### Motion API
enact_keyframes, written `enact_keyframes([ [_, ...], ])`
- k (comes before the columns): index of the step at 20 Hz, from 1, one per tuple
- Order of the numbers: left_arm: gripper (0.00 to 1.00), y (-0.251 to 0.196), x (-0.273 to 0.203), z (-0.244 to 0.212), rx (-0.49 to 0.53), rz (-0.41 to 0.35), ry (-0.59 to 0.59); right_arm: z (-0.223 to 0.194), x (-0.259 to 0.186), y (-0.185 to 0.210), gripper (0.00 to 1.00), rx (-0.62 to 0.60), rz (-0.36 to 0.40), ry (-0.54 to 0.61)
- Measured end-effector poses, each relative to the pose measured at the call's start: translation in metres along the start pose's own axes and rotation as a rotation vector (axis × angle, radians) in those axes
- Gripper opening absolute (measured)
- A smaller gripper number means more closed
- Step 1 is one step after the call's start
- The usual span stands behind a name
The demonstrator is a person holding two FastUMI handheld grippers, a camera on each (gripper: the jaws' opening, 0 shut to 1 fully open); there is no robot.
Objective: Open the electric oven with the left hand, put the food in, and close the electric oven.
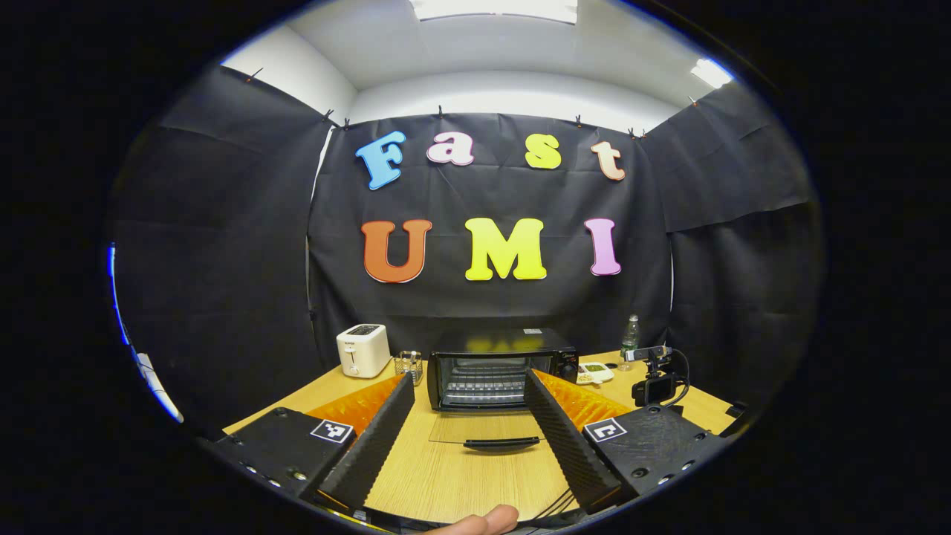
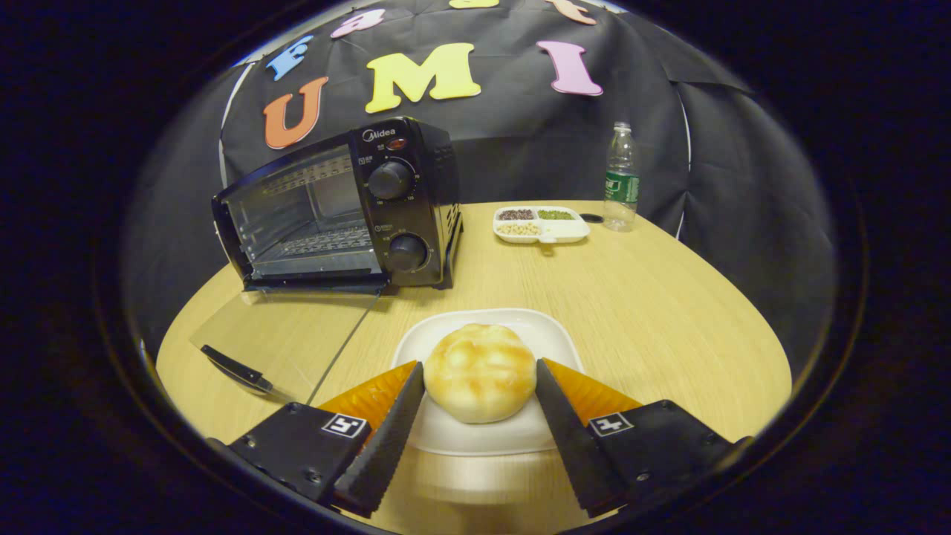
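Oven point(image 2: 338, 215) stands at the back of the wooden table point(image 2: 669, 312), its glass door point(image 2: 286, 334) dropped flat before it; my left gripper point(image 1: 469, 435) hangs apart above that door, holding nothing; my right gripper point(image 2: 479, 405) brackets the bun point(image 2: 479, 380) on its white plate point(image 2: 550, 338) in front of the oven, fingers at both sides, contact unclear.

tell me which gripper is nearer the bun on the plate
Right. The right gripper has its open fingers on either side of the bun on the white plate. The left gripper is open, facing the oven.
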State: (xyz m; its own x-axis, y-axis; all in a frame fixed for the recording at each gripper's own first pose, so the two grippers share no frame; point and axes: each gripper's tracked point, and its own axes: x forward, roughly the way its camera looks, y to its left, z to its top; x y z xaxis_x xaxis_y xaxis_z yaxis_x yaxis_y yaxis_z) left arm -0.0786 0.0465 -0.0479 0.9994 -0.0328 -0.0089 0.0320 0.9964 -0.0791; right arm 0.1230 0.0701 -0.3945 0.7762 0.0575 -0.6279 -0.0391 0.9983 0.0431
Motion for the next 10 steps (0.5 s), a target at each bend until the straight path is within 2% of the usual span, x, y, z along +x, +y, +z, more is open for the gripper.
enact_keyframes([
  [4, 0.97, 0.009, -0.001, 0.001, -0.002, 0.005, -0.005, 0.003, -0.007, -0.001, 0.85, 0.022, 0.002, -0.013],
  [7, 0.97, 0.015, -0.002, 0.003, -0.009, 0.007, -0.021, 0.016, -0.024, 0.006, 0.85, 0.049, 0.019, -0.062],
  [10, 0.97, 0.016, -0.005, 0.001, -0.016, 0.011, -0.016, 0.036, -0.047, 0.027, 0.85, 0.106, 0.067, -0.138],
])
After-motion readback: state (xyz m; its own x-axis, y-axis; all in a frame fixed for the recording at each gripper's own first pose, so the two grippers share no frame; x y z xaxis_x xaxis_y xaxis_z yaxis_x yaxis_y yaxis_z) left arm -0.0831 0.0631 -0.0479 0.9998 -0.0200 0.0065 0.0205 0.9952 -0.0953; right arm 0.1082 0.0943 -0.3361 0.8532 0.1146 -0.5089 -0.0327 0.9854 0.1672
